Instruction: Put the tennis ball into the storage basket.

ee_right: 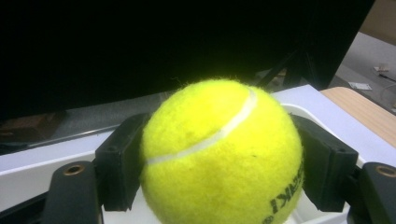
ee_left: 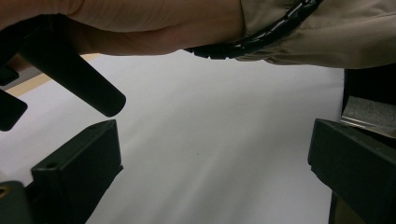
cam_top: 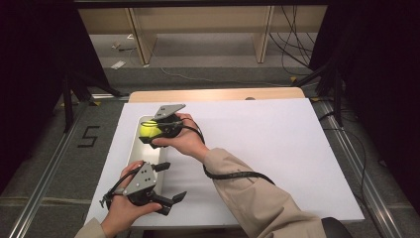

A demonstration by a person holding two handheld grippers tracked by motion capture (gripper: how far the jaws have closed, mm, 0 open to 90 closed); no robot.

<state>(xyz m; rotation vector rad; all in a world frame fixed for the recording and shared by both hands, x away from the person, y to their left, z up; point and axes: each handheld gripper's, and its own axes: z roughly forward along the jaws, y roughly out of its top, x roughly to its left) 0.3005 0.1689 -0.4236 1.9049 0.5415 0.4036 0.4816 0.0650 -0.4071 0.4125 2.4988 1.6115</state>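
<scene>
A yellow tennis ball [cam_top: 148,130] [ee_right: 219,154] sits between the jaws of my right gripper [cam_top: 150,132], which is shut on it just above the far end of a white tray [cam_top: 137,148]. In the right gripper view both black pads [ee_right: 122,168] press on the ball's sides, and the tray's white rim [ee_right: 28,175] lies below. My left gripper [cam_top: 172,183] rests near the table's front edge, right of the tray's near end, pointing right with its jaws open and nothing between them. In the left gripper view its black pads [ee_left: 77,170] stand wide apart over the white sheet [ee_left: 219,154].
The white sheet [cam_top: 267,148] covers most of the wooden table [cam_top: 218,94]. The person's right forearm in a beige sleeve [cam_top: 257,193] crosses the table's front middle, with a black cable [cam_top: 237,174] trailing along it. Dark stands and cables flank the table.
</scene>
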